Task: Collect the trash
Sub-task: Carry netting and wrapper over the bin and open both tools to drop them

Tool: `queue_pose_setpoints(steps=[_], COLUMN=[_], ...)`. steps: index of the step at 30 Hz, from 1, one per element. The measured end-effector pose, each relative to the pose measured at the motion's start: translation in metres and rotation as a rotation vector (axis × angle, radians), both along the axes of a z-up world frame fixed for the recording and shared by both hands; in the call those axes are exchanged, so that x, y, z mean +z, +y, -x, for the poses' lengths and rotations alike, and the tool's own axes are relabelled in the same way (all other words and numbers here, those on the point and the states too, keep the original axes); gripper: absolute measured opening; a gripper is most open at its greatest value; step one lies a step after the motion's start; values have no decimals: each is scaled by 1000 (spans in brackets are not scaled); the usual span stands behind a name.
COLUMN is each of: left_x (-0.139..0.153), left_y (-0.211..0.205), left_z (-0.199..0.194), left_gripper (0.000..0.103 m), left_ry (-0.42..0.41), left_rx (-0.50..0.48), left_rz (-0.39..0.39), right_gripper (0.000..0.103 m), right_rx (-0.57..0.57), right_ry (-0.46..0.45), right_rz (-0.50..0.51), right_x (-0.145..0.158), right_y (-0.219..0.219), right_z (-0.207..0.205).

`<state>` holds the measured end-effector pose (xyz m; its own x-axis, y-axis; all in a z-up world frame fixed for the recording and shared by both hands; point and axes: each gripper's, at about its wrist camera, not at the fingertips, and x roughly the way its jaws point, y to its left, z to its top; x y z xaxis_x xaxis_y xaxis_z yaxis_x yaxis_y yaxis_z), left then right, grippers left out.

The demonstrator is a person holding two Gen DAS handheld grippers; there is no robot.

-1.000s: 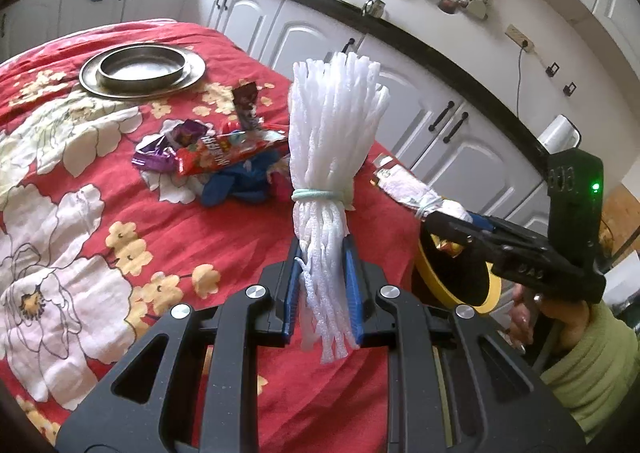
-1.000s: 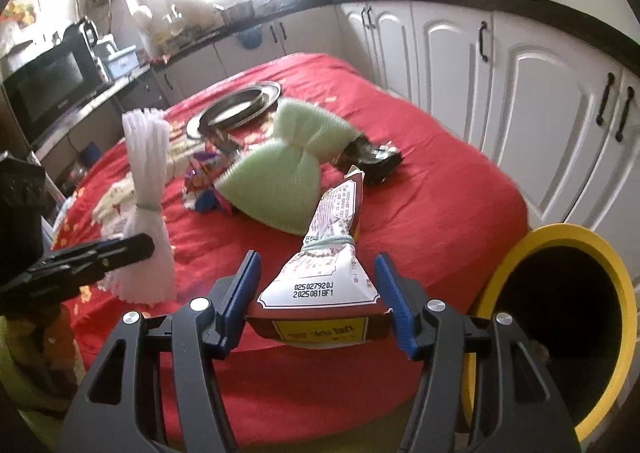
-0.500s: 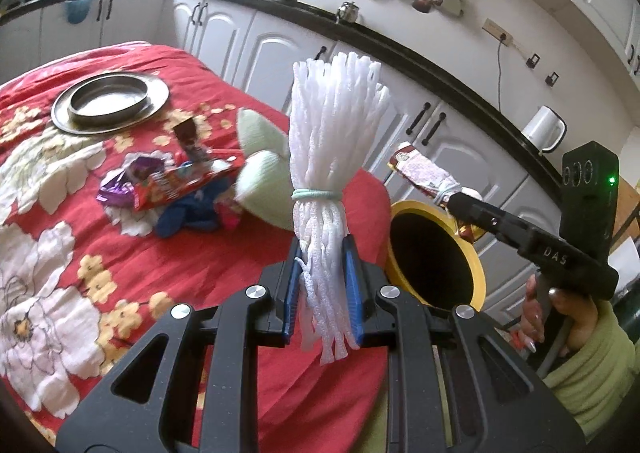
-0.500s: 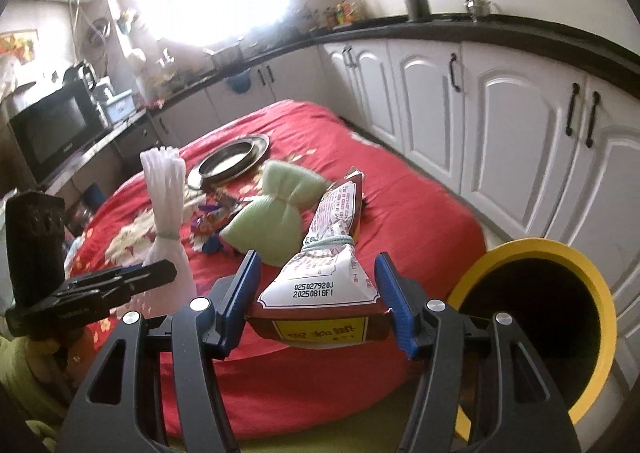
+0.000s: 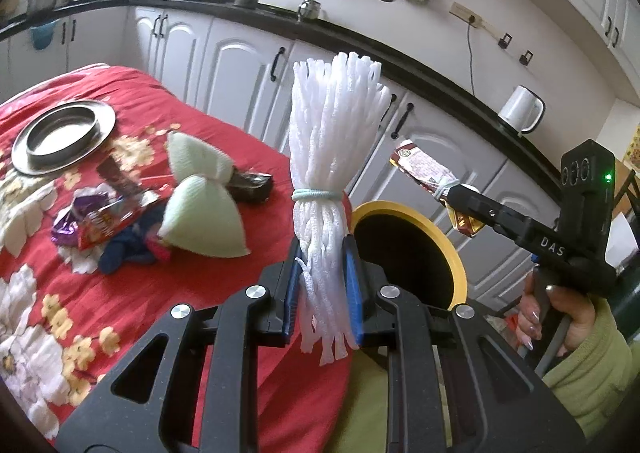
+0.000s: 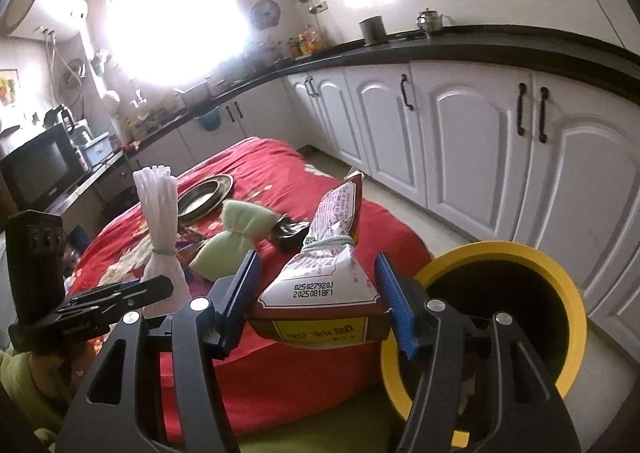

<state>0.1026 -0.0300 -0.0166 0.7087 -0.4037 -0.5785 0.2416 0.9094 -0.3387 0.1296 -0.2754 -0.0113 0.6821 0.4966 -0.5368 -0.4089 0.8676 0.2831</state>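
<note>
My left gripper (image 5: 323,289) is shut on a white foam net bundle (image 5: 335,141) tied with a green band, held upright near the table edge; it also shows in the right wrist view (image 6: 160,229). My right gripper (image 6: 318,303) is shut on a tied snack packet (image 6: 328,273), also seen in the left wrist view (image 5: 424,169), held beside the yellow-rimmed bin (image 6: 500,317). The bin (image 5: 408,245) stands below the table edge. More trash lies on the red tablecloth: a green foam bundle (image 5: 200,205), candy wrappers (image 5: 100,221), a dark wrapper (image 5: 252,185).
A steel plate (image 5: 60,133) sits at the far side of the round table (image 5: 120,293). White kitchen cabinets (image 6: 460,141) and a black counter run behind. A white kettle (image 5: 520,113) stands on the counter.
Both grippers have lifted and swung away from the table toward the bin, each keeping its hold. The bin now shows more fully in both views.
</note>
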Motion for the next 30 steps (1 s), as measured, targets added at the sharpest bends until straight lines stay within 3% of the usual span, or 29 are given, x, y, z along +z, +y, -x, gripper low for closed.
queue_pose_setpoints(steps=[30], left_x=[-9], left_y=[-100], left_z=[-34], left_gripper=[14], left_ry=[23], left_rx=[-193], left_rz=[-92], right_gripper=[57], right_rx=[-240], right_ry=[0], right_rz=[-72], right_x=[-15], right_y=[-99], right_z=[7])
